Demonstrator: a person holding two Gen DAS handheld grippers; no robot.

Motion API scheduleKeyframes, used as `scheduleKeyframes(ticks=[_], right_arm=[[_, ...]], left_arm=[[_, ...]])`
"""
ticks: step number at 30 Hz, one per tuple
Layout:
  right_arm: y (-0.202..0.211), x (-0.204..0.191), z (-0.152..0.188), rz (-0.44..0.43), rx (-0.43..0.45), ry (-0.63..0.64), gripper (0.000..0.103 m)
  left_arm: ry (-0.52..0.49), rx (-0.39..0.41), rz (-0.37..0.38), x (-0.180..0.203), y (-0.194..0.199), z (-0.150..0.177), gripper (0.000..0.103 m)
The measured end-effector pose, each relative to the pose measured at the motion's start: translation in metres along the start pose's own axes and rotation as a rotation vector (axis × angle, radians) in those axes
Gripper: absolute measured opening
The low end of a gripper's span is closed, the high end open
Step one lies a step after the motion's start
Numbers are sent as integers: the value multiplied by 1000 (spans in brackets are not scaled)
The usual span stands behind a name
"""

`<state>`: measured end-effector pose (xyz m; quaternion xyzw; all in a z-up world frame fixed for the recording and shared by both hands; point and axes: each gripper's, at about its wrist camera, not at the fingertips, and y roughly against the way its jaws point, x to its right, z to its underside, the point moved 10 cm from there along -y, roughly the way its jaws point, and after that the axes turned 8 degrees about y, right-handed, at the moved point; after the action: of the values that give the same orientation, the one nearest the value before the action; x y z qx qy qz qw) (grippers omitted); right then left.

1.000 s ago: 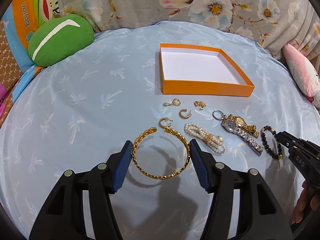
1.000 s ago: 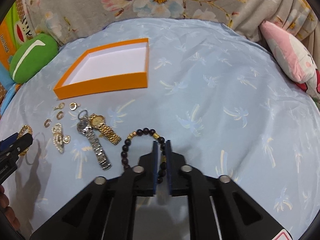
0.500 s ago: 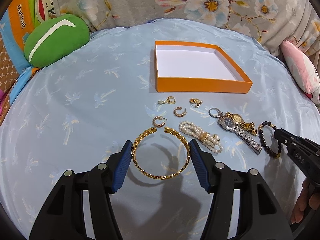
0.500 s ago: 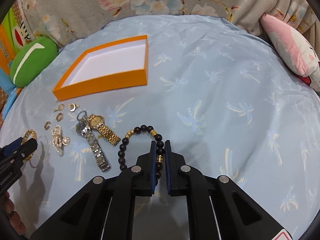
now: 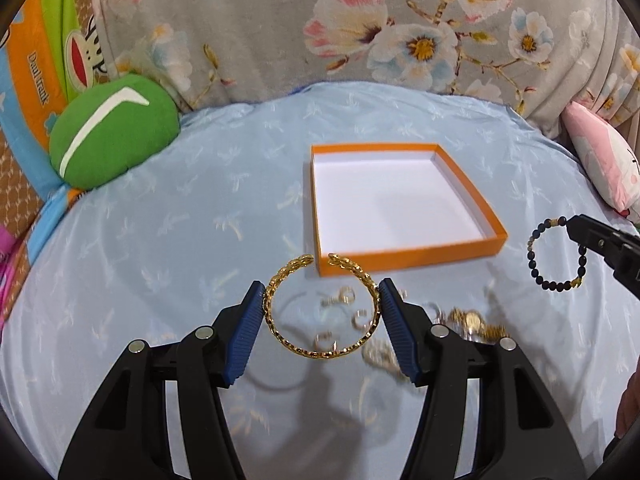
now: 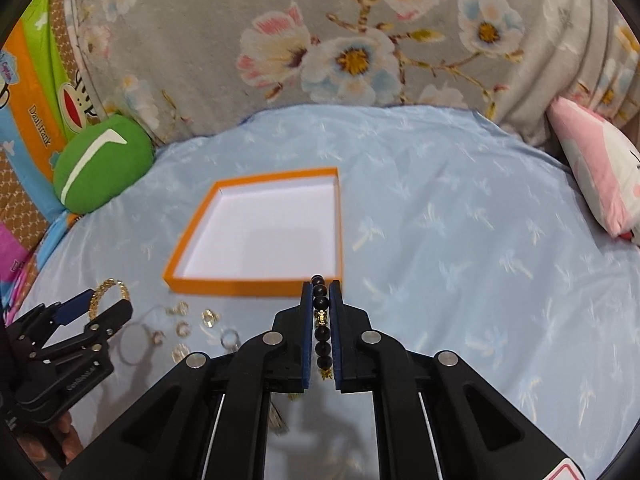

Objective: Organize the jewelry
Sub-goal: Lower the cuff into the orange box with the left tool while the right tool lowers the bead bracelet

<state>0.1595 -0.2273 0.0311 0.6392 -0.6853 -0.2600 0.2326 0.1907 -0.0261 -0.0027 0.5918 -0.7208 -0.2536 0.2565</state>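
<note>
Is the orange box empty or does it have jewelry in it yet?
Empty: the orange box shows only its bare white floor in both wrist views.

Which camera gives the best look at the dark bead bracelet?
The left wrist view: the bead bracelet hangs there as a full loop from the right gripper. The right wrist view shows only a few beads edge-on between the pads.

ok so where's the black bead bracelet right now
The black bead bracelet is pinched between the right gripper's fingers, hanging clear of the blue cloth, just in front of the orange box's near right corner.
</note>
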Motion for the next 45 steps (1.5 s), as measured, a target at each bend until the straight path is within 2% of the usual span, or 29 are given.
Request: scheduleKeyframes(ticks=[5,11,19,29,42,43,45], right_arm=[[-20,-9,-36,-32,21,14,7],[-65,-18,-72,-76,14,18,7],[-130,-20,-93,-108,-33,18,7],[-189,-15,-90,-124,-110,6,7],[-215,2,-77,-53,-149,10,10],[-216,2,-76,-58,-151,5,10],[-215,4,-77,-52,-144,1,12]], left_arm=[[-11,22,8,11,-23,-38,56],[-11,34,25,29,-60,-79,56],[-10,18,25,43,-116,-113,56],[-24,-46,15,50,-168,-118,56],[-39,-96,8,51,-194,-113,57],[-36,-97,9,51,-194,-113,58],[-32,-95,-6,48,-194,-113,70]])
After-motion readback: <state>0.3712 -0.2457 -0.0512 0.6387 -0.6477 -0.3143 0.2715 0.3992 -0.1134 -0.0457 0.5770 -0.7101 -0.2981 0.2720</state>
